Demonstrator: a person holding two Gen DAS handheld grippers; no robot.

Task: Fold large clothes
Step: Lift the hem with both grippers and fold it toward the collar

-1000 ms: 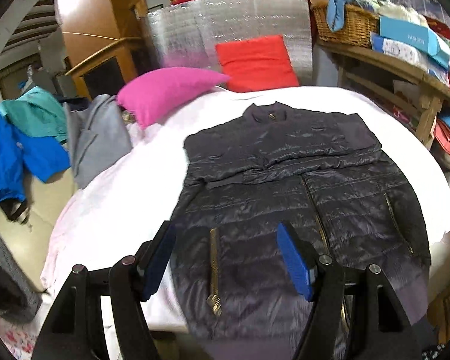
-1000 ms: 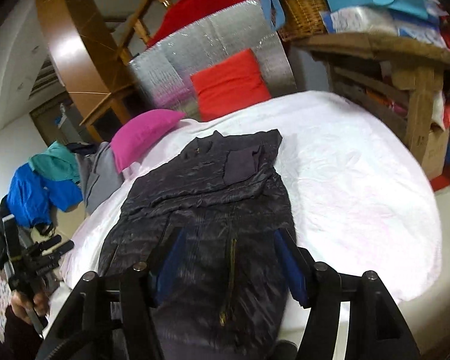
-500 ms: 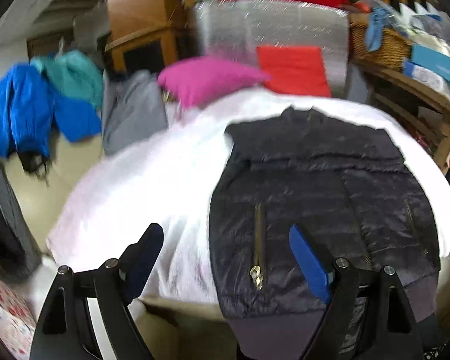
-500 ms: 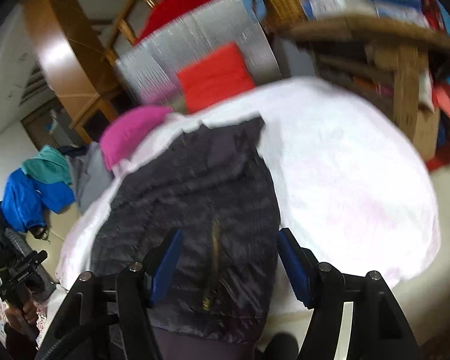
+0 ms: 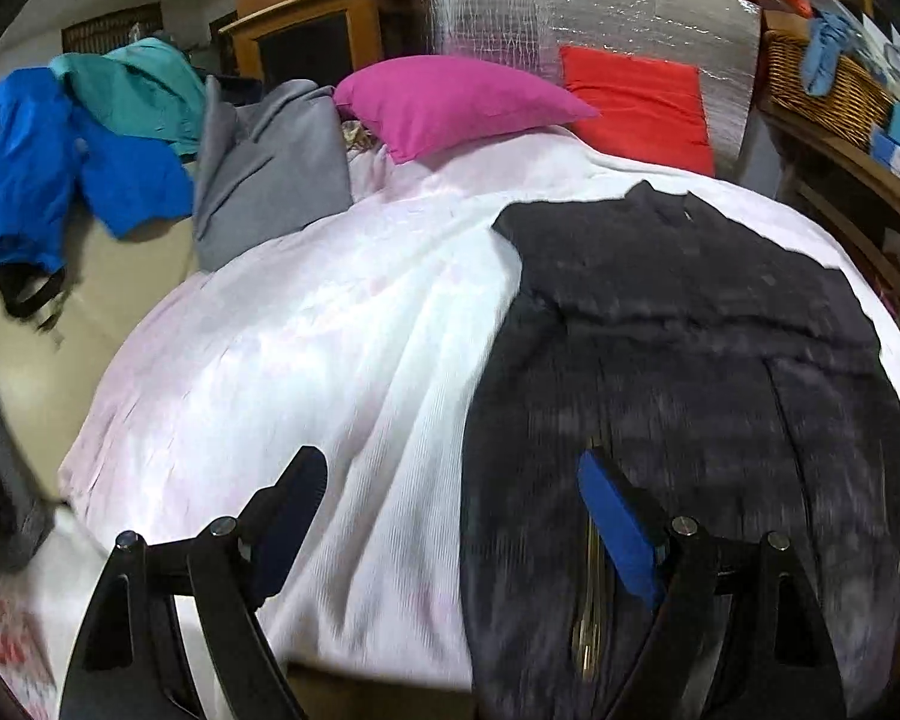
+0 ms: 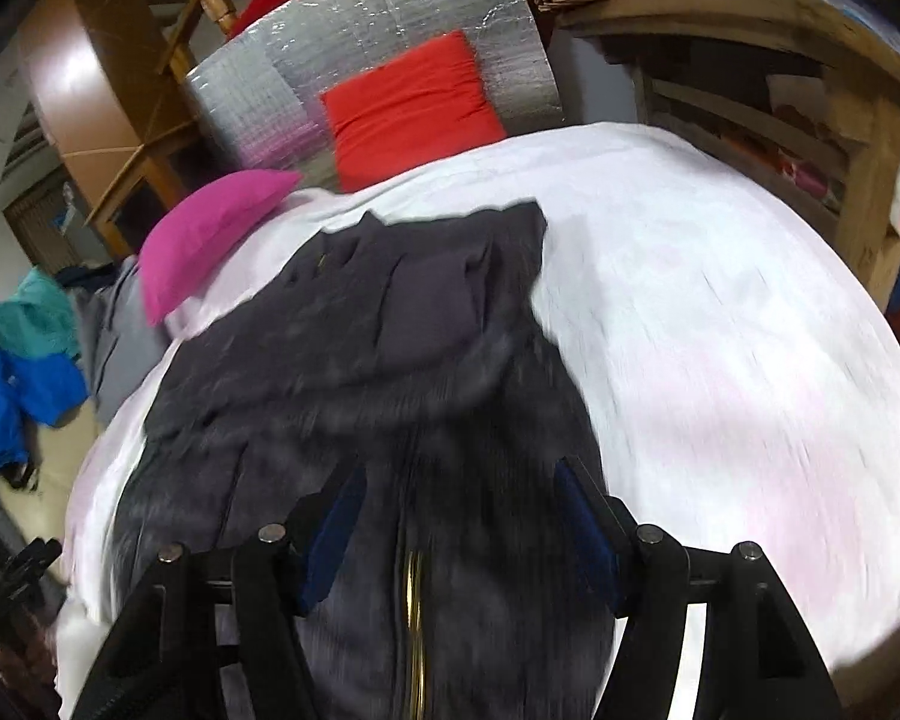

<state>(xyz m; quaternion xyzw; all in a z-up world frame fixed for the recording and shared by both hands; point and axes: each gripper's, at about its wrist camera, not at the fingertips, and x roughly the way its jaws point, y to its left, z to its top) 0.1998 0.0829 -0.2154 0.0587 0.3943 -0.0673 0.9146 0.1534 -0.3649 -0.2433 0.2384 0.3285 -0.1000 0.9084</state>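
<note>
A dark quilted jacket (image 5: 690,360) lies flat on a white bedsheet (image 5: 330,360), front up, collar toward the pillows and hem at the near edge of the bed. Its sleeves are folded across the chest, and a gold zipper (image 6: 414,600) runs down the middle toward the hem.

The left tool (image 5: 450,516) hangs over the jacket's near left edge with its jaws wide; they have just been opening. One blue pad is above the sheet, the other above the dark fabric, and nothing is gripped. The right tool (image 6: 459,531) is over the lower middle of the jacket, jaws partly apart on either side of the zipper line, not pinching the cloth.

Beyond the collar sit a pink pillow (image 5: 450,102) and a red cushion (image 5: 636,108), the cushion leaning on a silver foil panel (image 5: 570,6). Left of the bed lie a grey garment (image 5: 270,162), a teal one (image 5: 132,84) and a blue jacket (image 5: 48,156). A wicker basket (image 5: 822,84) stands on a wooden shelf to the right.
</note>
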